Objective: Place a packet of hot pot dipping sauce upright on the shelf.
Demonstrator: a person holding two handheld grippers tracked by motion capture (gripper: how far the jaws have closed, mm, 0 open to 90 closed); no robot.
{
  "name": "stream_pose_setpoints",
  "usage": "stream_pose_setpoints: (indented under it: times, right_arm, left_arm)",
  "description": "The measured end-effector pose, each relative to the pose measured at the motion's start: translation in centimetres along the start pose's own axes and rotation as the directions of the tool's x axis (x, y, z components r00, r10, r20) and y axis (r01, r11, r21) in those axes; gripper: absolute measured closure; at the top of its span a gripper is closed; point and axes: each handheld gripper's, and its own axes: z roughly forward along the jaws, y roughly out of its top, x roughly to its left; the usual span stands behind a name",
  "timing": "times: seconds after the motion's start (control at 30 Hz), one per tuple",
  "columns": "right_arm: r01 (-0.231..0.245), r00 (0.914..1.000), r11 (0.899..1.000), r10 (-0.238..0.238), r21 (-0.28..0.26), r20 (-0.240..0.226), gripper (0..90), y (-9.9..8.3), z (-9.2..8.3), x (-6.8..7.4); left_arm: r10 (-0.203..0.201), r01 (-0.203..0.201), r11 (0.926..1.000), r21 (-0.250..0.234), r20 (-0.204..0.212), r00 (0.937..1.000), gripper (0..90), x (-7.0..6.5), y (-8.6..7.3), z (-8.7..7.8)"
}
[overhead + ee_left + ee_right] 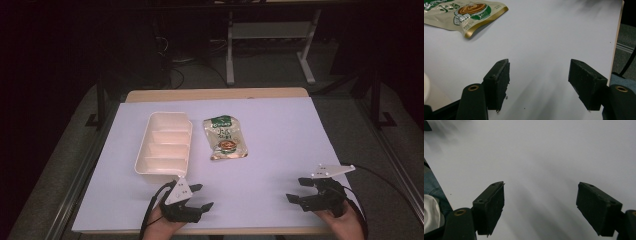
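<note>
Both pairs of fingers are spread with nothing between them, my left gripper (199,196) and right gripper (299,190) parked low at the near edge of the table (280,130), I'd judge to leave the work area free. Beyond my left fingers (499,82) stands the white divided tray (164,145), probably kept close for loading. Just right of it, between both grippers and farther out, lies the food pouch (226,138), flat and untouched.
</note>
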Motion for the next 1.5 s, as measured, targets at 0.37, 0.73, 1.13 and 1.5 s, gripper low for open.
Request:
stream_pose_setpoints:
  times: [0.37,0.73,1.13,1.5]
  right_arm:
    - [-0.02,0.9998,1.0,0.02,-0.008,-0.002,22.0,-0.3,-0.2,-0.6]
    - [-0.035,0.9994,0.998,0.035,-0.042,0.0,21.4,-0.5,-0.9,-0.9]
    - [-0.026,0.9996,0.999,0.026,-0.038,0.002,20.8,-0.3,-0.6,-1.2]
    - [-0.014,0.9998,1.0,0.014,-0.006,-0.01,18.6,1.1,0.6,-1.2]
  left_arm:
    - [-0.012,0.012,0.9999,-0.003,0.009,0.9999,35.4,0.2,0.1,0.2]
    - [-0.02,0.02,0.9994,-0.029,0.008,0.9998,44.7,-0.1,1.1,0.4]
    - [-0.046,0.046,0.9987,-0.023,-0.008,0.9989,57.3,0.4,2.5,1.7]
    - [-0.03,0.03,0.9995,-0.006,-0.058,0.9978,60.5,0.8,3.4,3.7]
